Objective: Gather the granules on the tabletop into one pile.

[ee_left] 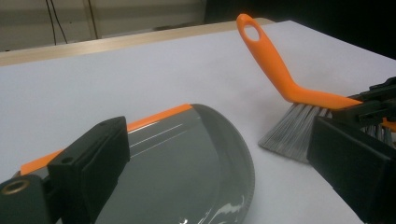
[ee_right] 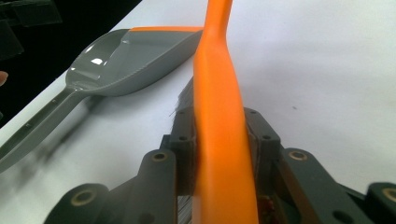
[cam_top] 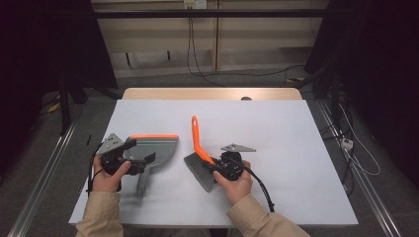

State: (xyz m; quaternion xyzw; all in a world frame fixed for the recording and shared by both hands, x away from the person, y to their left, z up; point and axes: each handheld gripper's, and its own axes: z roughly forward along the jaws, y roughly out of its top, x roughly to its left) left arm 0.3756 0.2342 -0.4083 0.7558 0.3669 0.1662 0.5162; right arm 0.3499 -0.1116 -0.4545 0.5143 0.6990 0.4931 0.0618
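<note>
While both tools are already in hand, no sweeping seems to have begun: I see no crumbs or litter on the white tabletop (cam_top: 296, 148), so what is left to gather I cannot tell. The right gripper (cam_top: 217, 168), at about five o'clock from the tabletop's middle, has its jaws pinching the orange back of the brush (cam_top: 200, 150), as its own view shows plainly; the bristles rest on the surface and the handle, with its hanging hole, slants away toward twelve o'clock. The left gripper (cam_top: 134, 157), at about eight o'clock, is at the grey dustpan (cam_top: 150, 148), whose orange lip faces the far edge and whose handle points back toward the person. In the left gripper view its jaws stand spread to either side of the pan's bowl; whether they press on it I cannot tell. Brush and pan sit near each other but apart, so I judge the job at its start: tools picked up, sweeping and collecting still to do.

The tabletop is a plain white sheet over a wooden table. Around it the room is dim, with dark curtains at both sides, cables trailing on the grey floor and a pale wall beyond.
</note>
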